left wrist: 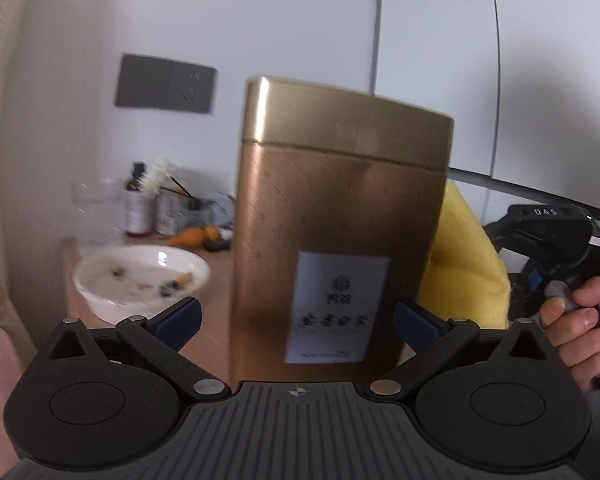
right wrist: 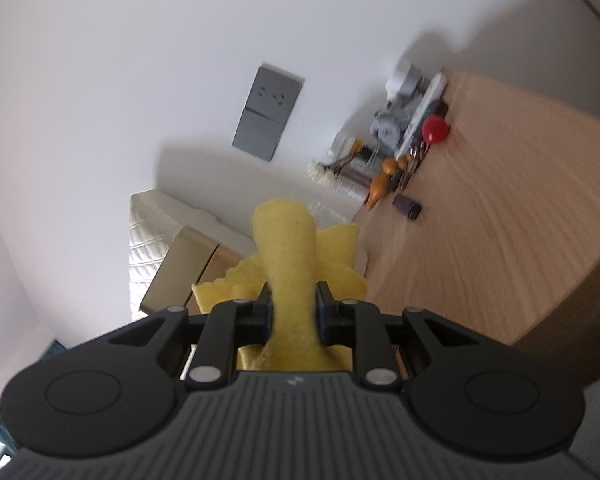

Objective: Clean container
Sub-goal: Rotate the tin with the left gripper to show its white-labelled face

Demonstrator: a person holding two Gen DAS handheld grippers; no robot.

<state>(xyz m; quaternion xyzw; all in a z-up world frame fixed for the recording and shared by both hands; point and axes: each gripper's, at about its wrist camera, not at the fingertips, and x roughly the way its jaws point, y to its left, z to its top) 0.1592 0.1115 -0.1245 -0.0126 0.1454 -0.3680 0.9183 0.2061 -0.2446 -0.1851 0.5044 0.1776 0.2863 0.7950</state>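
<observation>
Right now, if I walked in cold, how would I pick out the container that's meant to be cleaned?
Find the light wooden table against the white wall. Near its front stands a tall metal tin, upright between the open left gripper's blue pads. Unlike the low white bowl and the small bottles behind, it is copper-brown with a gold lid and a white paper label.

L gripper point(left wrist: 298, 320) jaws spread wide, blue pads point(left wrist: 180, 318) clear of the tin point(left wrist: 340, 220) standing between them, no contact either side. R gripper point(right wrist: 293, 312) jaws nearly closed, pinching the yellow cloth point(right wrist: 286, 248). R hand point(left wrist: 580, 324) wrapped round its gripper's handle, fingers curled
</observation>
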